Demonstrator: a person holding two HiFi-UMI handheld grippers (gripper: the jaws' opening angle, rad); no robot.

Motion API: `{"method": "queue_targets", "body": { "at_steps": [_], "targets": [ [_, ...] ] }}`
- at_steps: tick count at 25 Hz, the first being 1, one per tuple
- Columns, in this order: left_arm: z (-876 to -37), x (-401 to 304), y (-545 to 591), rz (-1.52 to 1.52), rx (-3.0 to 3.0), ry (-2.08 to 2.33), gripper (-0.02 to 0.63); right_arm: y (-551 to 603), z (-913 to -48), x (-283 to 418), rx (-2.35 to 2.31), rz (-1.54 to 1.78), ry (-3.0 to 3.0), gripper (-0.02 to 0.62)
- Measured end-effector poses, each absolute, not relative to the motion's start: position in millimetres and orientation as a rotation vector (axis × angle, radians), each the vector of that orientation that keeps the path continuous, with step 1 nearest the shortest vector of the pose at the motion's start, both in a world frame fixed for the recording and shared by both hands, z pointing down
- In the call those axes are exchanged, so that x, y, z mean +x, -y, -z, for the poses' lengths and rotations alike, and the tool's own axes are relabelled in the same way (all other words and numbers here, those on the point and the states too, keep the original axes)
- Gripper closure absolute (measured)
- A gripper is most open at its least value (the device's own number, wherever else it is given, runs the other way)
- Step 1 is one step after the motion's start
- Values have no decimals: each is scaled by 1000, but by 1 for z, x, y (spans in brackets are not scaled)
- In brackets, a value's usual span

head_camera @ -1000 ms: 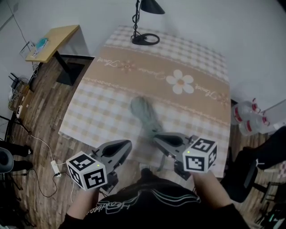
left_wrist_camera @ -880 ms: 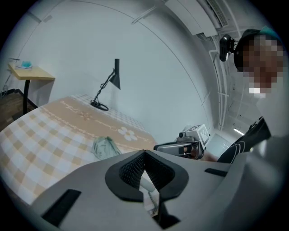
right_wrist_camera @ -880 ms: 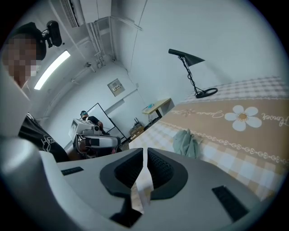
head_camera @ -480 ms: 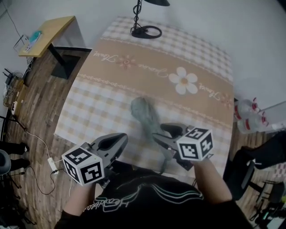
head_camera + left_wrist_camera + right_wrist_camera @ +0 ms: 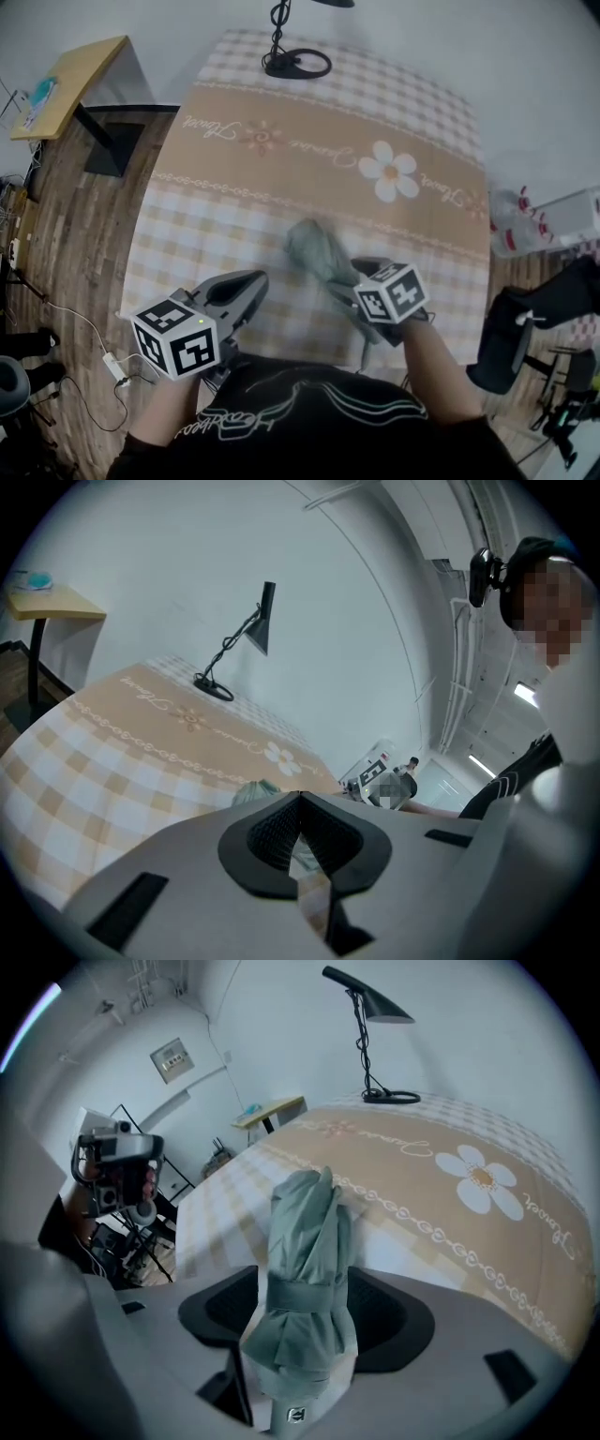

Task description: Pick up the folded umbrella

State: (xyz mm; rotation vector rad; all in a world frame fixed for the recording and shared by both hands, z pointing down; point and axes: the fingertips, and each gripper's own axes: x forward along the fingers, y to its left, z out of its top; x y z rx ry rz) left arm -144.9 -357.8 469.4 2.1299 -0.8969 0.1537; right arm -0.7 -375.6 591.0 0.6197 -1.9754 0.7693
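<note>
The folded grey-green umbrella (image 5: 314, 248) lies on the checked tablecloth with a daisy (image 5: 281, 159), near the front edge. My right gripper (image 5: 349, 278) tilts steeply down over the umbrella's near end. In the right gripper view the umbrella (image 5: 305, 1269) runs between the jaws with its strap and handle end closest. The jaws are opening, with a dark gap on each side of the fabric. My left gripper (image 5: 251, 283) hovers to the left of the umbrella, apart from it, jaws together. In the left gripper view (image 5: 300, 799) a bit of the umbrella (image 5: 255, 789) shows beyond the tips.
A black desk lamp (image 5: 295, 61) stands at the table's far edge. A small wooden side table (image 5: 61, 84) is off to the far left. Water bottles (image 5: 516, 220) and a dark chair (image 5: 511, 337) sit to the right, and cables lie on the floor at the left.
My right gripper has tipped down and sunk over the umbrella's near end, and its jaws have spread. The left gripper has shifted a little along the table's front edge.
</note>
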Motion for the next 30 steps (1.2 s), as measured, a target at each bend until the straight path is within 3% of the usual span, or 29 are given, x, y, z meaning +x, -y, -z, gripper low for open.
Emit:
{"method": "queue_targets", "body": {
  "at_steps": [20,30],
  "targets": [
    [-500,-218,388,-205,2139,761,607,376,-645,-8,686,-603,1639,293],
    [-504,-239,376,-174,2114,776,607,364,-650,-15,588,-707,1538,284]
  ]
}}
